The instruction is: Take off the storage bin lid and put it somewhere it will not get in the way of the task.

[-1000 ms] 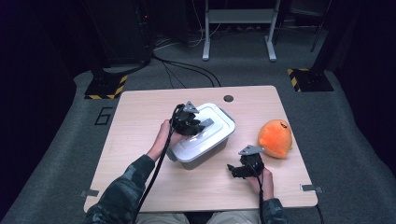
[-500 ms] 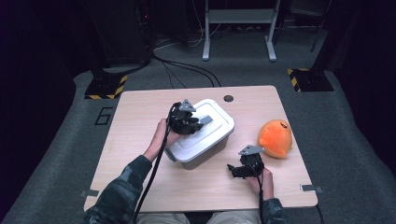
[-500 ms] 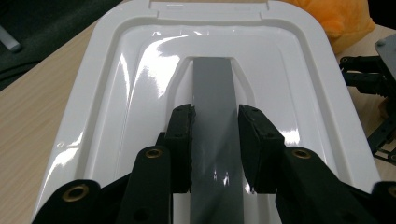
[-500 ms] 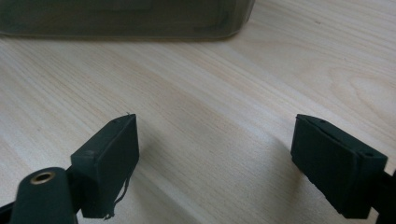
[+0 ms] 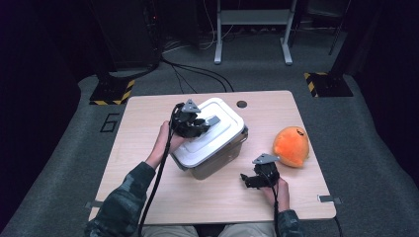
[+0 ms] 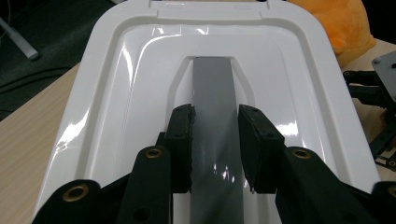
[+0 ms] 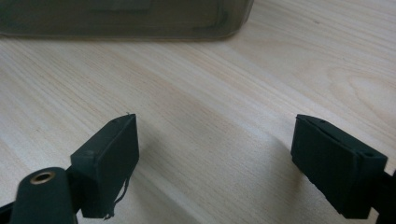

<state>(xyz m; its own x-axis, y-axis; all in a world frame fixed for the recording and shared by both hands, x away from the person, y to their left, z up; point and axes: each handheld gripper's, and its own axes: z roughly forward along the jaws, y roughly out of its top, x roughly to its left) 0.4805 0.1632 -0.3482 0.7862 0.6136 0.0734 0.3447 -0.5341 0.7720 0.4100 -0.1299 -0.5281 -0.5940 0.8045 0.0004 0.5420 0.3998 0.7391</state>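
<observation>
Left gripper (image 6: 215,140) clamps the lid's grey handle (image 6: 213,88) from above; right gripper (image 7: 215,163) rests wide apart on the table (image 7: 233,84).

a white lid (image 5: 212,129) with a grey handle strip (image 6: 212,121) sits tilted on a clear storage box (image 5: 217,160) at the frame's centre.

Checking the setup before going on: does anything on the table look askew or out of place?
The white lid sits tilted on the clear bin, raised on one side, because the left gripper is clamped on its grey handle. The orange plush toy lies outside the bin.
</observation>
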